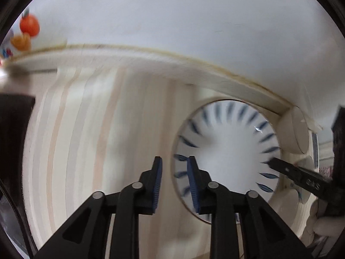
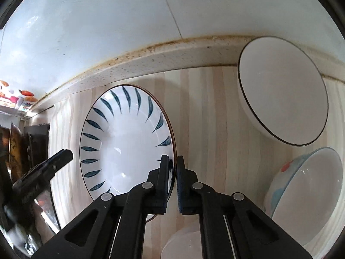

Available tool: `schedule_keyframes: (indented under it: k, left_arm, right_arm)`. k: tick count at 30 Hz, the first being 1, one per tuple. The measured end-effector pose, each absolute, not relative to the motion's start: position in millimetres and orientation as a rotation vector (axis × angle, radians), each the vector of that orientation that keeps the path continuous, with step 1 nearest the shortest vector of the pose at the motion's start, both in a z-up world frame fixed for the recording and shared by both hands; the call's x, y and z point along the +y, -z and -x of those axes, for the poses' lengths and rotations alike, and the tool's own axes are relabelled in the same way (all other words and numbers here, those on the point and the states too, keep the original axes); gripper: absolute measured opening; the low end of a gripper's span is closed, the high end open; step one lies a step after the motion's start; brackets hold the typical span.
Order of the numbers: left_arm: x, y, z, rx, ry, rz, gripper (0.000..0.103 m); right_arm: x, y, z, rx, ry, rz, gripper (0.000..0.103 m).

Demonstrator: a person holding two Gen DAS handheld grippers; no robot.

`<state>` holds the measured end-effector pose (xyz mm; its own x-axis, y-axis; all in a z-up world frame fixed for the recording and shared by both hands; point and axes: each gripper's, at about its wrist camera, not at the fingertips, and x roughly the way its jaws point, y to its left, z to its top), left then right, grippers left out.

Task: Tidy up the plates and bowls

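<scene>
A white plate [image 2: 120, 151] with dark-blue leaf strokes around its rim rests on or just over the pale striped wooden counter [image 2: 215, 129]. My right gripper [image 2: 173, 168] is shut on the plate's right rim, its pads pinching the edge. In the left wrist view the same plate [image 1: 226, 151] sits to the right, with the right gripper [image 1: 273, 164] at its far rim. My left gripper [image 1: 175, 172] is open, and the plate's left edge shows in the gap between its blue pads. From the right wrist view the left gripper [image 2: 64, 154] stands just off the plate's left rim.
A white bowl with a thin dark rim [image 2: 282, 90] stands at the back right. A bowl with blue and red marks [image 2: 306, 194] is in front of it, and a white round object [image 2: 183, 243] is at the bottom. Dark pans [image 2: 15, 146] stand left. A raised ledge and wall [image 2: 151, 54] close the back.
</scene>
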<state>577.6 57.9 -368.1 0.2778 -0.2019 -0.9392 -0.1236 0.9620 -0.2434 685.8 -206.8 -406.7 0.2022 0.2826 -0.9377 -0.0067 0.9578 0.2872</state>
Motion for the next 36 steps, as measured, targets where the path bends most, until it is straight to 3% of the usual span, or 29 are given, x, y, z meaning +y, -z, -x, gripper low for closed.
schedule_keyframes:
  k: [12, 15, 21, 36]
  left_arm:
    - [50.8, 398.4, -603.2, 1.376, 0.125, 0.284, 0.028]
    - [42.4, 397.3, -601.6, 1.349, 0.140, 0.295, 0.022]
    - [30.6, 385.3, -594.1, 1.320, 0.124, 0.258, 0.021]
    - [52.0, 288.0, -499.2, 1.218, 0.109, 0.265, 0.021]
  right_arm:
    - [-215.9, 428.8, -687.2, 1.396, -0.212, -0.294, 0.009]
    - [-215.0, 431.3, -690.3, 1.402, -0.213, -0.301, 0.009]
    - [-220.6, 428.6, -688.7, 1.395, -0.215, -0.310, 0.010]
    - [-223.3, 354.6, -622.3, 1.322, -0.287, -0.296, 0.010]
